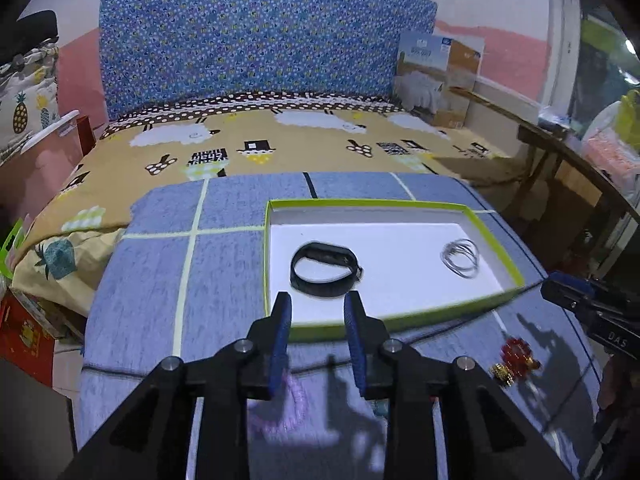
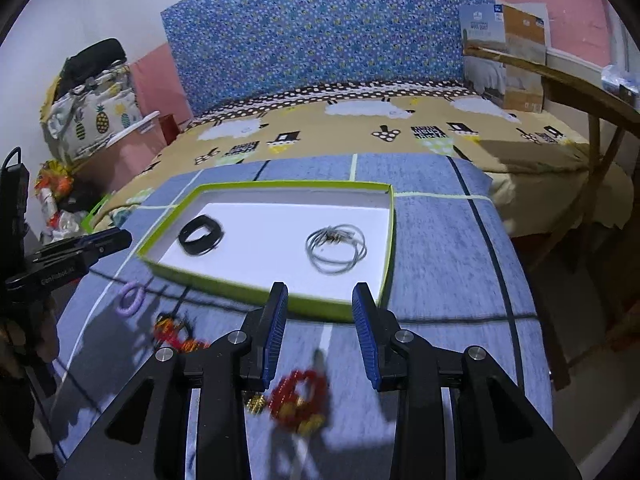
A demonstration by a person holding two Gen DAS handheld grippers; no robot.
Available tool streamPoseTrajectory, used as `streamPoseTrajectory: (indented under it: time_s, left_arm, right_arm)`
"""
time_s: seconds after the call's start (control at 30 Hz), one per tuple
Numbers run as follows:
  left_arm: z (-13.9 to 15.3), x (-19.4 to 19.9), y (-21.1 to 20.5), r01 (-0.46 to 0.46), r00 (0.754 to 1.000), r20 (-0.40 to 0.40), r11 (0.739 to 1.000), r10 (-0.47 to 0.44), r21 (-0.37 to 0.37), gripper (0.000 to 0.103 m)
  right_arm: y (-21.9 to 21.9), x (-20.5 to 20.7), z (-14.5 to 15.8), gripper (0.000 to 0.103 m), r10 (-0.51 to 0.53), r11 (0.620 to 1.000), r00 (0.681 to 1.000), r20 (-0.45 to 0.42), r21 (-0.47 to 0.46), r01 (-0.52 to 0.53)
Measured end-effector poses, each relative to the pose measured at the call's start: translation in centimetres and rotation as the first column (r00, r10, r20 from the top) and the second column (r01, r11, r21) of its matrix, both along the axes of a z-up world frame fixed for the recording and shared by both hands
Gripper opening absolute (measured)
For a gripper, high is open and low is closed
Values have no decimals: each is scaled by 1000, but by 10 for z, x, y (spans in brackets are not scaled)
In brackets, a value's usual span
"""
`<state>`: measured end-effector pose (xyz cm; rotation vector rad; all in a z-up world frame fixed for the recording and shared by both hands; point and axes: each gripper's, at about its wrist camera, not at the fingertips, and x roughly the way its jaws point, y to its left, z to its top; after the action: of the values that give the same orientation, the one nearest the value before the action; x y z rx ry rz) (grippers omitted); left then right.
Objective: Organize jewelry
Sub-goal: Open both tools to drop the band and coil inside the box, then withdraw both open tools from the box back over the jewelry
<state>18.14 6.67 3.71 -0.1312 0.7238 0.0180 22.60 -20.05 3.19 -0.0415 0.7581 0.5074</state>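
— The tray?
— Matt white card inside, green paper rim. In it, a matt black rubbery band and thin shiny wire rings.
— Underneath?
— Woven blue cloth, slightly rough.
— The pads?
— Ribbed blue, on matt black plastic.

left gripper: jaws apart, nothing between | right gripper: jaws apart, nothing between

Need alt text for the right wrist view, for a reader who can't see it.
A shallow green-rimmed tray on a blue cloth holds a black band and a coil of silver chain. The right gripper hovers before it, jaws open and empty, above red-and-gold jewelry on the cloth.
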Motion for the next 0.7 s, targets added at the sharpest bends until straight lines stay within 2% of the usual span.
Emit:
streamPoseTrajectory:
  time_s: [0.4, 0.7]
  left_arm:
    - [-12, -71, -15, 43, 999, -9, 999, -43, -8, 29]
    - [-18, -101, -18, 52, 999, -7, 998, -52, -36, 29]
  right_arm:
    - [-13, -73, -2, 34, 24, 1000, 1000, 12, -15, -23]
    - [-15, -98, -11, 34, 38, 999, 999, -4, -23, -38]
